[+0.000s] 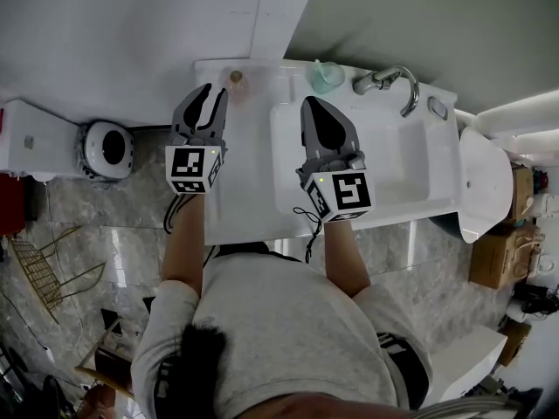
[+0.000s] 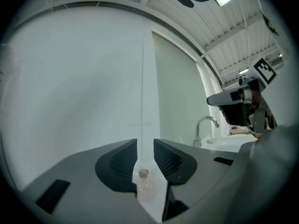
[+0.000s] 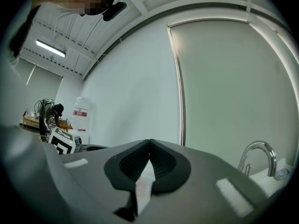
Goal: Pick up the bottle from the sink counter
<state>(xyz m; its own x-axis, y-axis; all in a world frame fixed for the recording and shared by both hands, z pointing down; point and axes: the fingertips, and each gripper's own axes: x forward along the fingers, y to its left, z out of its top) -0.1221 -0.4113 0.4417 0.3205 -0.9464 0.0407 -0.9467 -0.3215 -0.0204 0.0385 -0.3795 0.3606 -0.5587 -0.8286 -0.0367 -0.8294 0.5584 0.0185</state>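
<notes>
A small clear pinkish bottle (image 1: 236, 80) with a tan cap stands at the back left of the white sink counter (image 1: 244, 190), by the wall. My left gripper (image 1: 215, 92) is just short of it and open. In the left gripper view the bottle (image 2: 144, 185) shows in the gap ahead of the left gripper (image 2: 145, 146), and neither pad touches it. My right gripper (image 1: 313, 103) hangs over the left part of the basin (image 1: 393, 168), apart from the bottle. In its own view the right gripper (image 3: 149, 143) is shut, tips meeting on nothing.
A chrome faucet (image 1: 390, 79) and a pale teal container (image 1: 327, 77) stand at the counter's back edge. A round white device (image 1: 106, 149) sits on the floor to the left. The wall rises right behind the counter.
</notes>
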